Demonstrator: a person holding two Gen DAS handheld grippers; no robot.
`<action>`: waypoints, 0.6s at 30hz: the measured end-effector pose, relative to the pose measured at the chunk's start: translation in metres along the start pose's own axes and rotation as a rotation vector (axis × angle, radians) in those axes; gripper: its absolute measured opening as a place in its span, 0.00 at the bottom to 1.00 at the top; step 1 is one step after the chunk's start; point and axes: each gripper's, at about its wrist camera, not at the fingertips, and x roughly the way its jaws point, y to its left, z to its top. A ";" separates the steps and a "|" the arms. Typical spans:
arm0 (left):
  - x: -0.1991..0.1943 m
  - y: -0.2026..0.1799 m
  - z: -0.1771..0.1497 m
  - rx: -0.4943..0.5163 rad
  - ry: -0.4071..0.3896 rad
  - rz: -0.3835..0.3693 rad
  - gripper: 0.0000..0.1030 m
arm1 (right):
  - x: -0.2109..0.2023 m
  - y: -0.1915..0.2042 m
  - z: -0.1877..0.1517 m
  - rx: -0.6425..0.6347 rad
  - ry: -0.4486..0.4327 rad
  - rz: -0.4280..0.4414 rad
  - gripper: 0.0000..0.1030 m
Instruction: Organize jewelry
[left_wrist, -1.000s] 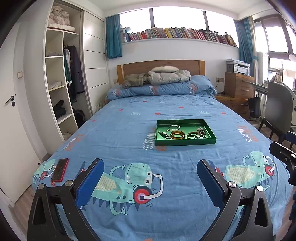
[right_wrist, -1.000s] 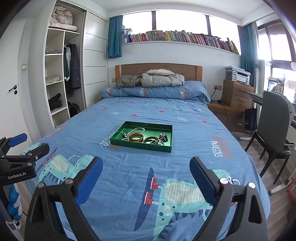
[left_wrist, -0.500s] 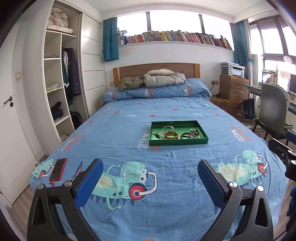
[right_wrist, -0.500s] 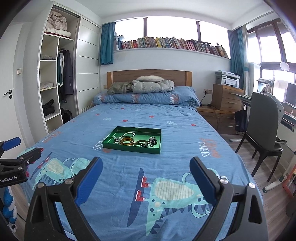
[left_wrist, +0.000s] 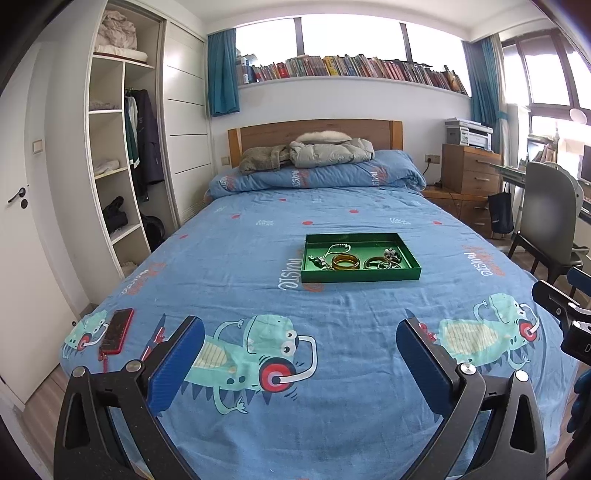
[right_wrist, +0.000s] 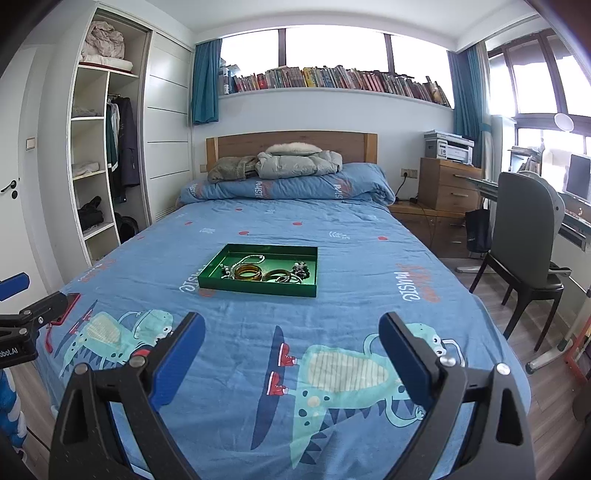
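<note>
A green tray lies in the middle of the blue bed; it also shows in the right wrist view. In it lie an amber bangle, a darker bangle, a beaded chain and a dark bead cluster. My left gripper is open and empty, well short of the tray. My right gripper is open and empty, also short of it.
A red phone and a red-handled tool lie at the bed's near left corner. A grey chair and wooden drawers stand right of the bed. A wardrobe stands on the left.
Both grippers have drawn back and lifted a little; the tray looks smaller and farther than a second ago. Both stay open and empty.
</note>
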 end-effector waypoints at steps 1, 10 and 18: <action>0.001 0.000 -0.001 0.001 0.002 0.002 0.99 | 0.002 0.000 -0.001 0.002 0.002 -0.001 0.93; 0.010 -0.003 -0.006 0.009 0.023 0.003 0.99 | 0.013 -0.006 -0.008 0.018 0.025 -0.017 0.93; 0.017 -0.004 -0.010 0.016 0.041 0.006 0.99 | 0.023 -0.010 -0.013 0.021 0.046 -0.031 0.93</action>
